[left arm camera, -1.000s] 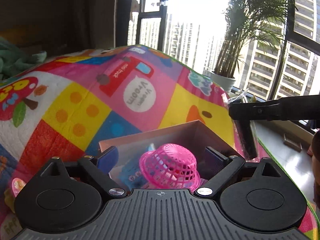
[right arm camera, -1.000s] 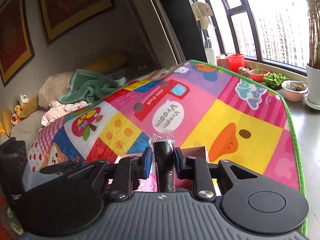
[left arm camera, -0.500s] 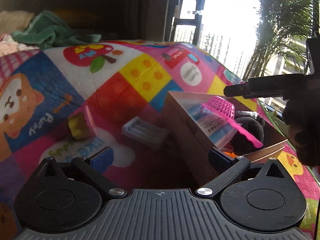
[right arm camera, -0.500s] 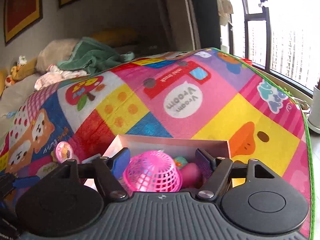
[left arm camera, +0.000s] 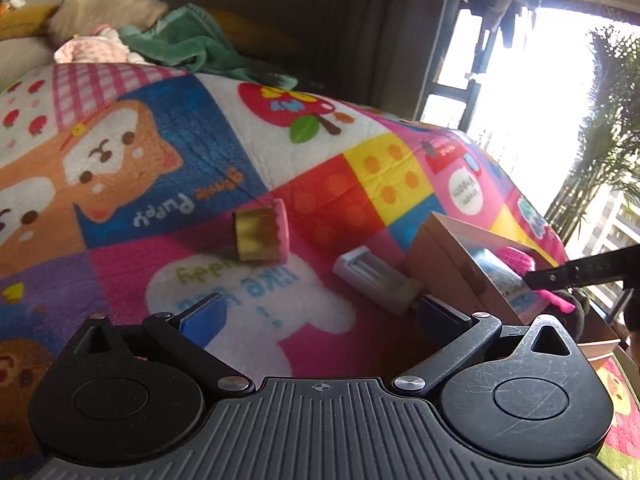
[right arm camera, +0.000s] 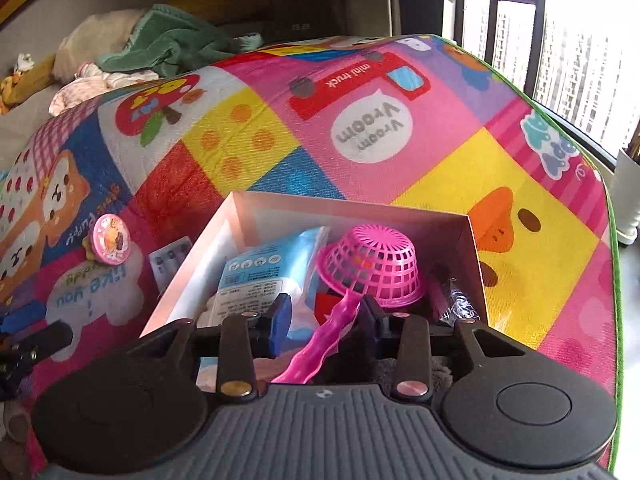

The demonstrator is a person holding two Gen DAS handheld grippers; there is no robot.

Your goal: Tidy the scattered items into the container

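Observation:
A cardboard box (right arm camera: 256,216) sits on the colourful play mat and holds a pink mesh basket (right arm camera: 376,260), a blue-white packet (right arm camera: 256,280) and a dark wrapped item (right arm camera: 456,300). My right gripper (right arm camera: 324,316) is open and empty, low over the box's near side. My left gripper (left arm camera: 320,312) is open and empty above the mat, left of the box (left arm camera: 444,256). A gold and pink cup-shaped toy (left arm camera: 262,236) and a white-grey flat pack (left arm camera: 372,276) lie on the mat ahead of it. The toy (right arm camera: 111,238) and the pack (right arm camera: 170,260) also show in the right wrist view.
The play mat (left arm camera: 380,176) covers a raised surface. A green blanket (left arm camera: 188,48) and pink cloth (left arm camera: 100,46) lie at its far end by cushions. A window and a potted palm (left arm camera: 604,152) stand to the right. The right gripper's finger (left arm camera: 580,270) reaches in over the box.
My right gripper let go of the dark wrapped item into the box and opened. My left gripper swung left from over the box toward the toy and flat pack.

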